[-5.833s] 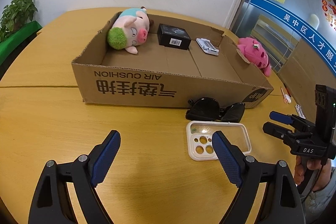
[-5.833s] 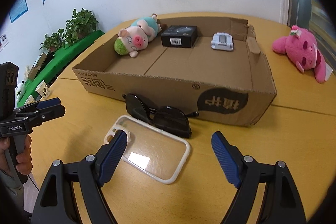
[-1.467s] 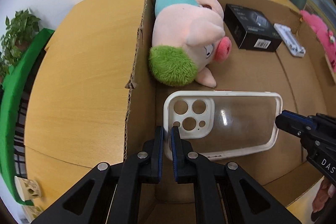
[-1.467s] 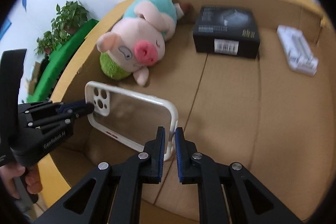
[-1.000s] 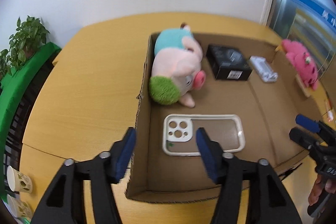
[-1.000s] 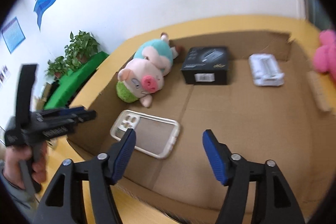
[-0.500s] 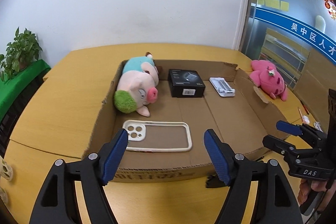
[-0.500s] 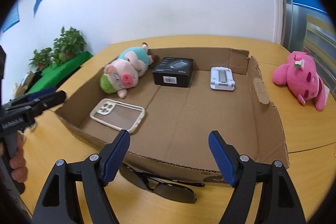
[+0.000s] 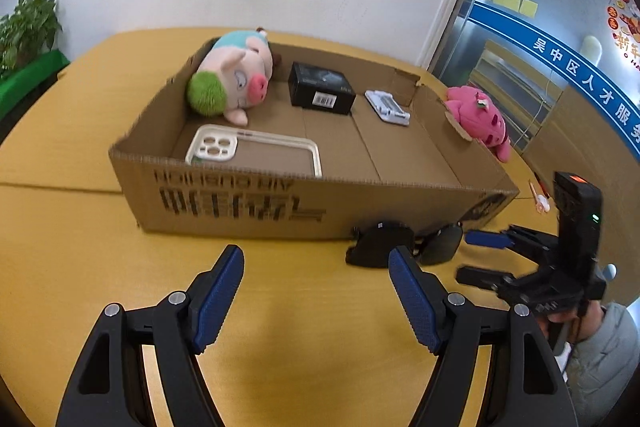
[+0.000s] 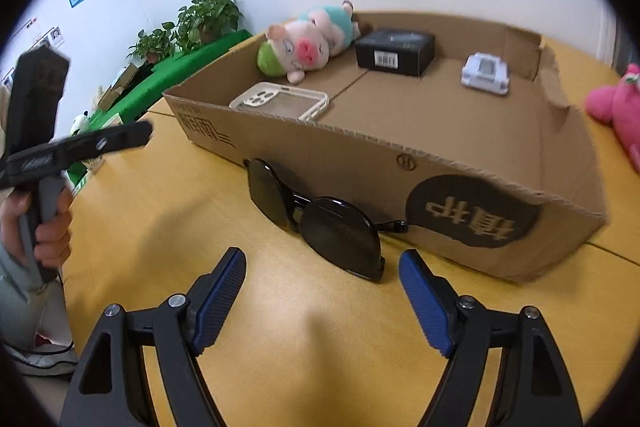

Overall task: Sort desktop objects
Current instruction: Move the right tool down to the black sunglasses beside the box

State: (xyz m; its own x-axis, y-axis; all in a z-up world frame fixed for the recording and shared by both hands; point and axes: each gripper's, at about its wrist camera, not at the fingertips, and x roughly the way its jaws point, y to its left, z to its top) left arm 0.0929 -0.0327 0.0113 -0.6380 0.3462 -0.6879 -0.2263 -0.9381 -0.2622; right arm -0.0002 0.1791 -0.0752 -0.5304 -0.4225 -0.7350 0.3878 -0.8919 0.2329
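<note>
A clear phone case with a white rim lies flat inside the open cardboard box, near its front left corner. Black sunglasses lie folded on the yellow table against the box's front wall. My left gripper hovers open over bare table in front of the box, with the sunglasses just right of its right finger. My right gripper is open too, and the sunglasses lie just ahead of its fingertips. Nothing is between either pair of jaws.
Also in the box are a pig plush, a black carton and a white stand. A pink plush lies right of the box, a pen nearer. Potted plants stand beyond the table's left edge.
Both grippers let go of the phone case, which now lies in the box. Both then opened wide, drew back out of the box and sank toward the table in front of it.
</note>
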